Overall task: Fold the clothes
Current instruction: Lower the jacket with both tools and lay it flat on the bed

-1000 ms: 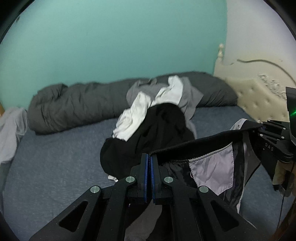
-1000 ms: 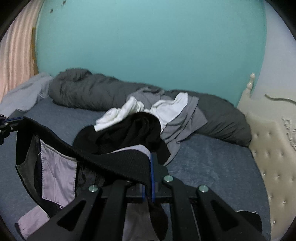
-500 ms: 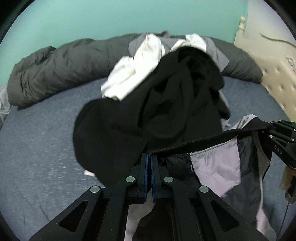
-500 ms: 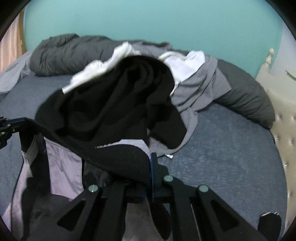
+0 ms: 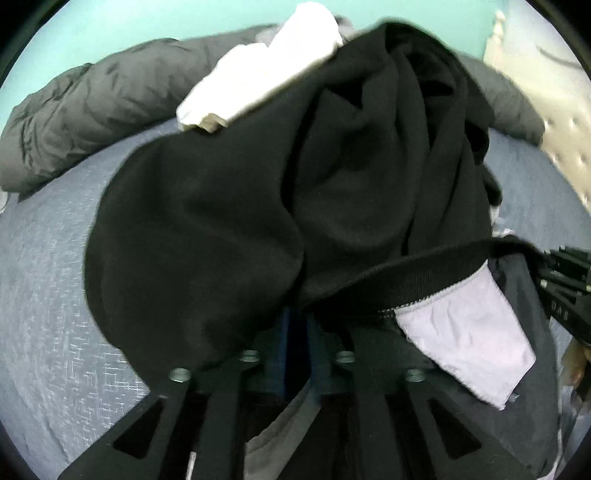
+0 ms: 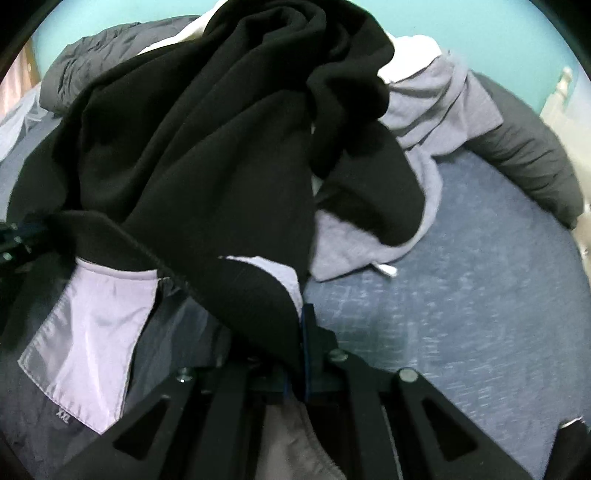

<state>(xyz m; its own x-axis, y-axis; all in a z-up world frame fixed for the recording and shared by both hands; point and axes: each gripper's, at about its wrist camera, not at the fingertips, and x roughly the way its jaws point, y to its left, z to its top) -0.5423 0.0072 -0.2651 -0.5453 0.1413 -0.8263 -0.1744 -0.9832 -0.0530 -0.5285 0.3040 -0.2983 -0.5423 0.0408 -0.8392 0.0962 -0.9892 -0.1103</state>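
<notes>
Clothes sit heaped in the middle of the bed (image 6: 461, 314), and you have 1 piece stretched between your 2 grippers at the near edge of that heap: dark trousers (image 5: 517, 369), shown inside out with pale pocket linings (image 6: 88, 332) and an XXL print. Largest first around you: the teal wall (image 5: 110, 33), then the blue-grey bed sheet, then the rolled grey duvet (image 5: 74, 122) along the far side, with a cream tufted headboard (image 5: 546, 92) at the right. On the heap, a big black garment (image 5: 258, 203) covers a white one (image 5: 266, 74) and a grey one (image 6: 436, 110).

The black waistband (image 5: 406, 273) runs taut from your left gripper (image 5: 295, 325) to your right gripper (image 6: 301, 332). Both pairs of jaws are opening right now. On the left the band's end lies at the parting pads, and I cannot tell whether they still pinch it. On the right the band is draped over the jaws, and the gap looks narrow enough that the cloth is still caught.

My reading: you are laying the trousers down to start the fold. Next, free both ends fully, back clear of the black garment, and smooth the legs flat on bare sheet.
</notes>
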